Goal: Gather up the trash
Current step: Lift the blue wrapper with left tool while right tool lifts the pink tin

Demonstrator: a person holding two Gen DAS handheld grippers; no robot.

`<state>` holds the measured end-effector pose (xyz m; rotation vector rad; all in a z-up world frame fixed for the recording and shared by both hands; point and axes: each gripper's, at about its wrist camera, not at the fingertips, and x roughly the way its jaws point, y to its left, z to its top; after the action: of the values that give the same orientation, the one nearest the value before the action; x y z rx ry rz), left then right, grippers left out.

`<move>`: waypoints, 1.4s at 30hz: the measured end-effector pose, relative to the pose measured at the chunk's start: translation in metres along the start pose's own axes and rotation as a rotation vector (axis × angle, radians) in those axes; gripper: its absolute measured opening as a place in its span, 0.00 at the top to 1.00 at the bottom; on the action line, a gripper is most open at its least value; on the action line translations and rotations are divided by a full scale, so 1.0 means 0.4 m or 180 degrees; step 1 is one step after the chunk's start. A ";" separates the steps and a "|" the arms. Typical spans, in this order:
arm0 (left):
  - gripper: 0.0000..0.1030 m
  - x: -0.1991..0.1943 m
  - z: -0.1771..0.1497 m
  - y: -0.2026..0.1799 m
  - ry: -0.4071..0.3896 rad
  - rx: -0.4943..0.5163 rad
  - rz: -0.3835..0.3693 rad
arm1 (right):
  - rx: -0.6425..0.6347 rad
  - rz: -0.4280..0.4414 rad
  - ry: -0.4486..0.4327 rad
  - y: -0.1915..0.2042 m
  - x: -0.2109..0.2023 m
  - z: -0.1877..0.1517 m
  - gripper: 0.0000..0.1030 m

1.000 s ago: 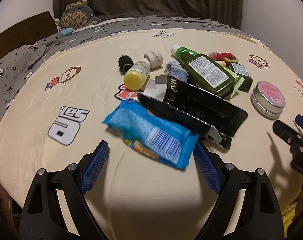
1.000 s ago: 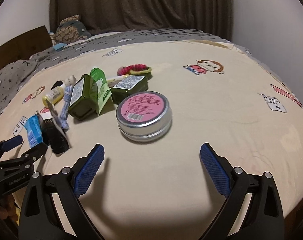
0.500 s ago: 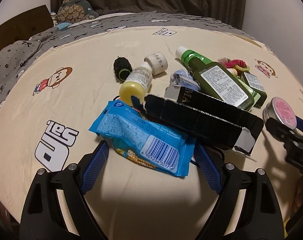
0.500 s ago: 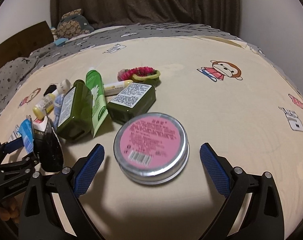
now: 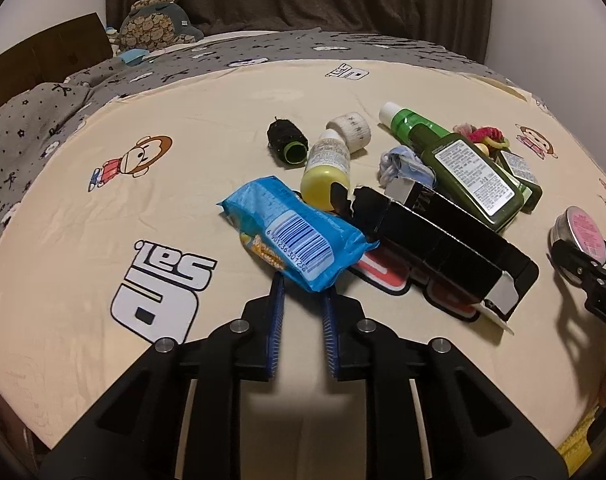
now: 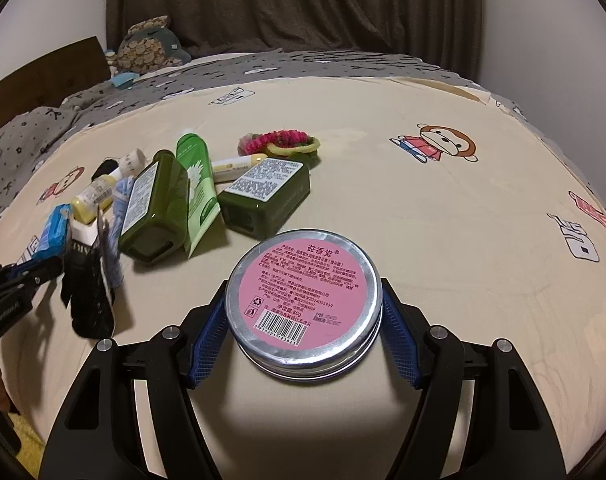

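Observation:
A blue snack wrapper [image 5: 299, 236] lies on the cream bedsheet, its near end between the pads of my left gripper [image 5: 303, 284], which is shut on it. A torn black carton [image 5: 443, 248] lies just right of it. My right gripper [image 6: 303, 312] is shut on a round silver tin with a pink label [image 6: 303, 300]; the tin also shows at the right edge of the left wrist view [image 5: 579, 232]. The wrapper shows small at the left of the right wrist view [image 6: 53, 236].
Green bottles [image 5: 463, 168] [image 6: 263, 196], a green tube [image 6: 195, 184], a yellow bottle [image 5: 327, 168], a black spool [image 5: 287, 142], a white roll [image 5: 351, 130], blue thread [image 5: 403, 164] and pink hair ties [image 6: 279, 142] lie on the sheet. A grey blanket [image 5: 43, 120] and cushion lie behind.
Both grippers moved forward and closed: the left on the blue wrapper, the right on the tin. The wrapper's near end has lifted and shifted right.

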<state>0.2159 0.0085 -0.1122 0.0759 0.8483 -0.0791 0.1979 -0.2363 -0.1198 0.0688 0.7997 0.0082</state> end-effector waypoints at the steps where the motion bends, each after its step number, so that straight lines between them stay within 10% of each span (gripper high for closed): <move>1: 0.57 -0.002 0.002 -0.001 -0.0002 -0.0004 0.0009 | -0.0002 0.0006 0.0000 0.000 -0.003 -0.001 0.31; 2: 0.43 -0.005 0.006 -0.003 -0.0033 -0.0001 0.0014 | 0.0001 0.0012 -0.0001 -0.001 -0.006 -0.001 0.31; 21: 0.14 0.080 0.113 0.007 0.0200 -0.0368 0.0240 | 0.0018 0.0087 -0.0005 -0.001 0.004 0.004 0.31; 42: 0.61 -0.028 -0.013 0.039 0.0095 -0.0149 -0.0077 | -0.0082 0.0120 -0.0178 0.007 -0.111 -0.046 0.31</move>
<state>0.2065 0.0250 -0.1067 0.0228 0.8806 -0.0810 0.1539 -0.2341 -0.1006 0.0594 0.7422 0.0522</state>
